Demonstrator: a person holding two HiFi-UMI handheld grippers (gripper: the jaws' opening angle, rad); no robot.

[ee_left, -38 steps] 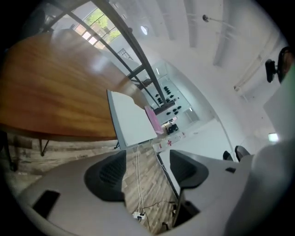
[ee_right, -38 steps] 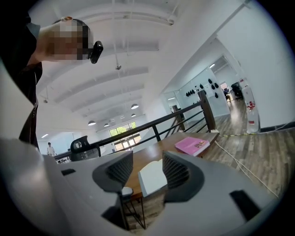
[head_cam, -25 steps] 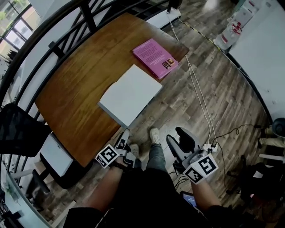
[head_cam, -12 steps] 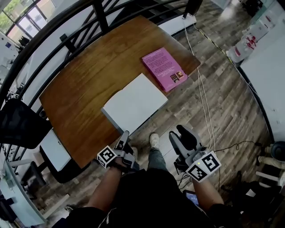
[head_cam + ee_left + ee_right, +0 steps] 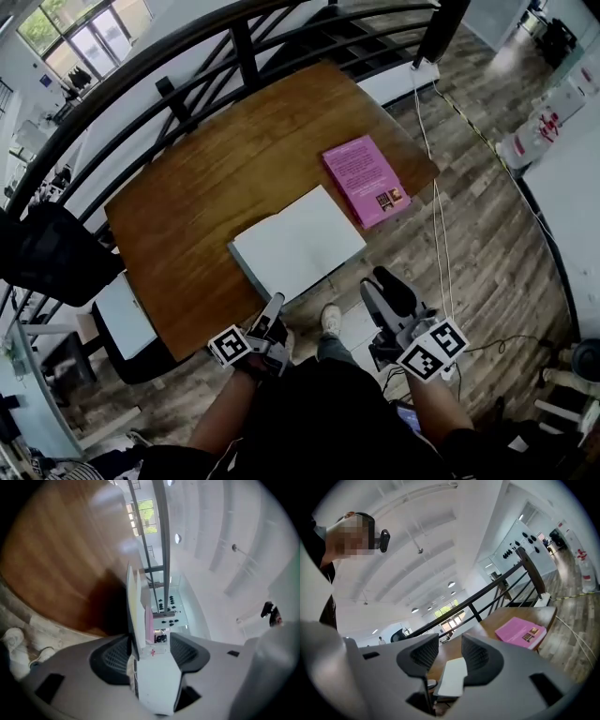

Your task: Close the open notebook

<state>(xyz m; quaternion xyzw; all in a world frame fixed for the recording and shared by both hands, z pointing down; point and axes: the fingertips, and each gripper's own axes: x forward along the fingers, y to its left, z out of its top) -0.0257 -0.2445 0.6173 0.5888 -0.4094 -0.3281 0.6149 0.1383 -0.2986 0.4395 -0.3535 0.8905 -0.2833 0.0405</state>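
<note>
We're standing at the wooden table (image 5: 187, 206), where the open notebook (image 5: 300, 246) is lying flat at the near edge, w/ a pink book (image 5: 366, 178) far right of it. Our left gripper (image 5: 277, 302) is straddling the notebook's near edge, jaws spread wide, just closing slightly. Our right gripper (image 5: 372, 279) is hovering off the near edge, jaws part-open & empty, also narrowing.

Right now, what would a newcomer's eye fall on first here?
A white open notebook lies at the near edge of the brown wooden table, with a closed pink book beyond it toward the right corner. Below, the left gripper points at the notebook's near edge and the right gripper hangs short of the table; both have just been closing their jaws, gripping nothing.
</note>
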